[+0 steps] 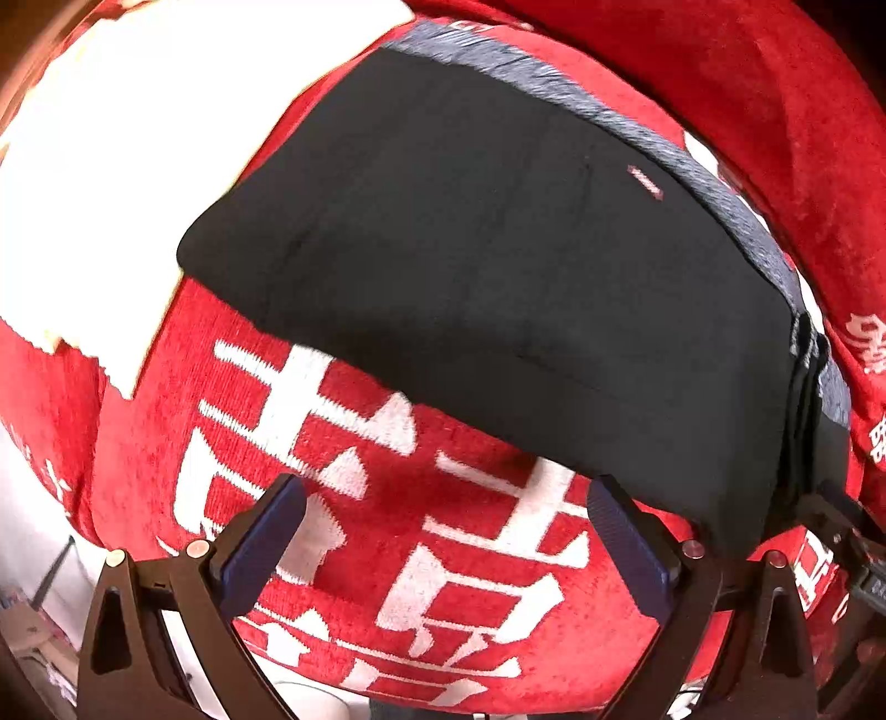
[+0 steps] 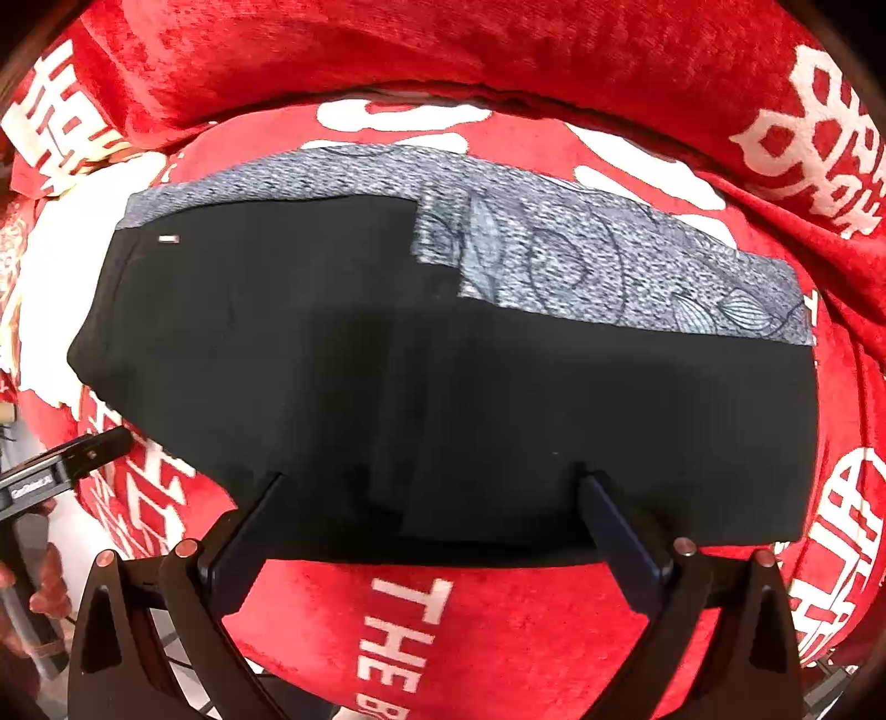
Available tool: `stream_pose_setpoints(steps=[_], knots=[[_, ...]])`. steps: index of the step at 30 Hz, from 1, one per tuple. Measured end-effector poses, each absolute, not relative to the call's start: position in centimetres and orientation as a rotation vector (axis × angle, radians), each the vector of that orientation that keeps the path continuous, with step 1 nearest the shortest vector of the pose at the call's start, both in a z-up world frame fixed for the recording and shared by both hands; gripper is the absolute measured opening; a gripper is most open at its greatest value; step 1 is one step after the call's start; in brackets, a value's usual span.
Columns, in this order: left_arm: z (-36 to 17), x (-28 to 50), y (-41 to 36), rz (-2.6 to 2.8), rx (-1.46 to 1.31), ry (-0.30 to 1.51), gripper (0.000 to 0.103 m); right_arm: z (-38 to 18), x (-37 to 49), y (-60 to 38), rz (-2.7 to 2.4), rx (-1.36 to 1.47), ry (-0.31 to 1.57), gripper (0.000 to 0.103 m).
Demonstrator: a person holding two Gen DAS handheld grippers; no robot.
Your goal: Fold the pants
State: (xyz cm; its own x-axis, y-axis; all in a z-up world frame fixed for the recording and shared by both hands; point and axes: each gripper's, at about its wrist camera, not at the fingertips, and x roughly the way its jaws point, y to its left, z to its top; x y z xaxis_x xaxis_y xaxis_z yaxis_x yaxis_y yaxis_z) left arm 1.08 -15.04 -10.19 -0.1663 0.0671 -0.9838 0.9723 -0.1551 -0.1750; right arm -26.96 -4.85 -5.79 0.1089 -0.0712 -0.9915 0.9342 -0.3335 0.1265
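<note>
The black pants (image 1: 498,288) lie folded flat on a red cover with white lettering (image 1: 387,554); they also fill the middle of the right wrist view (image 2: 443,387). A small white tag (image 2: 169,239) shows near their far left corner. A grey patterned cloth (image 2: 581,260) lies under the pants along the far side. My left gripper (image 1: 446,515) is open and empty, just short of the pants' near edge. My right gripper (image 2: 434,509) is open and empty, its fingertips (image 2: 595,487) at the pants' near edge.
A red cushion back (image 2: 443,50) rises behind the pants. The left gripper's body (image 2: 61,471) and a hand (image 2: 44,581) show at the left of the right wrist view. A bright white area (image 1: 138,138) lies at the far left.
</note>
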Motion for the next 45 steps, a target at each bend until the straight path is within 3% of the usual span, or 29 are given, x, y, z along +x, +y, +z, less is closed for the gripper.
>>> stream_pose_setpoints(steps=[11,23,34,40,45], knots=[[-11.0,6.0,-15.5,-1.396,1.254,1.398,0.102,-4.7,-25.6,-6.2,-1.365,1.423,0.887,0.103],[-9.2,10.7,-20.4,-1.541,0.844,1.596,0.102,-7.8,-26.6,-5.2,-1.283,1.538,0.773,0.103],[-11.4,12.1,-21.2,-1.579,0.547,1.854,0.102,-8.0,-25.6,-5.2,-1.276,1.459,0.858,0.103],[-9.9,11.7,-20.8,-1.628,0.558,1.797,0.102,-8.0,-25.6,-5.2,-1.282,1.457,0.870,0.103],[-9.1,10.7,-20.8,-1.766,0.414,1.787,0.102,-8.2,-25.3,-5.4,-1.279,1.442,0.891,0.103]])
